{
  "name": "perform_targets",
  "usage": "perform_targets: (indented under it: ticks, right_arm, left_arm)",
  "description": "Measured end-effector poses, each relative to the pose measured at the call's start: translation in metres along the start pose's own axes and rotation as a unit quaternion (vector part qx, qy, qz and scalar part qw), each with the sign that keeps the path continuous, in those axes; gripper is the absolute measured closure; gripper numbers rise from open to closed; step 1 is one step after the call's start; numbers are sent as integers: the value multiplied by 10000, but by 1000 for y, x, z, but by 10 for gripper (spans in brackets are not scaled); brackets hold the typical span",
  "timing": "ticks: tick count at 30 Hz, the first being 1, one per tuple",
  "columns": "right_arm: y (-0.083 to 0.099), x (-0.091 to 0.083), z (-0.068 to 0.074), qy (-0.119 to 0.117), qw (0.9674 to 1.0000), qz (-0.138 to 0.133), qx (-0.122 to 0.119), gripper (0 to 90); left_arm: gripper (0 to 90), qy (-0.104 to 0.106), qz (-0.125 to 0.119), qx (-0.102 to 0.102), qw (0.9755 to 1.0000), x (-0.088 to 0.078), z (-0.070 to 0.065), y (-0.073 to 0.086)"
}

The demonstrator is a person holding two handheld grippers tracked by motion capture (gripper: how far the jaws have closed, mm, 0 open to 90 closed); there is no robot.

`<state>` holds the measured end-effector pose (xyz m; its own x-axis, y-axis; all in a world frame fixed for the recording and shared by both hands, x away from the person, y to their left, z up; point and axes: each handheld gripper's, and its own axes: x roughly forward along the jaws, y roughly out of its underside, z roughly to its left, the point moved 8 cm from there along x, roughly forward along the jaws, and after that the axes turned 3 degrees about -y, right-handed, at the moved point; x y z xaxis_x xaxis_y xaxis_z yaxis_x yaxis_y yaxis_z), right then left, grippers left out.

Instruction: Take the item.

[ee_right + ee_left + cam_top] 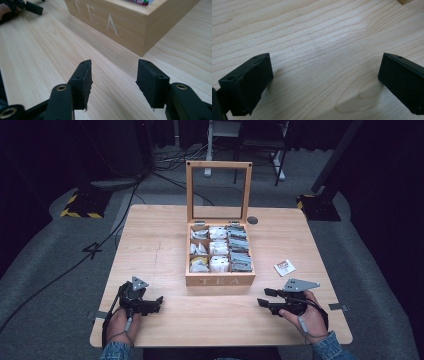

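Observation:
An open wooden tea box point(220, 280) marked TEA stands mid-table, its glass lid point(218, 190) upright. Its compartments hold several white and grey tea bags point(219, 248). One loose tea bag packet point(284, 267) lies to the right of the box. My left gripper point(159, 303) rests near the front left of the table, open, with bare wood between its jaws point(325, 62). My right gripper point(265, 297) sits front right, pointing left toward the box's front corner. It is open with nothing between its fingers point(115, 65). The box's front wall point(120, 17) lies just ahead of it.
A round grommet point(252, 220) sits in the table behind the box. Tape strips mark the left point(100, 315) and right point(338, 307) front edges. Bare table point(210, 315) lies between the two grippers. The left gripper point(30, 6) appears far off in the right gripper view.

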<state>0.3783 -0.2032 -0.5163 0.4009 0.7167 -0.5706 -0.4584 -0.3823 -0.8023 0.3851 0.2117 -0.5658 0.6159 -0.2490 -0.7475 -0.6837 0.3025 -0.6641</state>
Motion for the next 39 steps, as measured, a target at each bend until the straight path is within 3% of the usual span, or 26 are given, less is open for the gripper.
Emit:
perform_targets:
  ticks: [7,25,29,30,32,39]
  right_arm:
    - [12,11,-11,116,9999,91,15,437]
    - [25,28,-17,423,9972,488,-367,335]
    - [26,29,-20,504,9966,492,-416,263]
    - [26,30,-21,579,9956,572,-468,186]
    - [27,31,-22,632,9952,617,-427,141]
    - [27,31,-22,619,9953,619,-420,138]
  left_arm:
    - [0,1,-1,-4,10000,0,0,0]
    - [0,8,-4,-21,10000,0,0,0]
    - [0,7,-3,-27,10000,0,-1,0]
    - [0,7,2,-23,10000,0,-1,0]
    - [0,8,2,-24,10000,0,-1,0]
    - [0,7,3,-22,10000,0,-1,0]
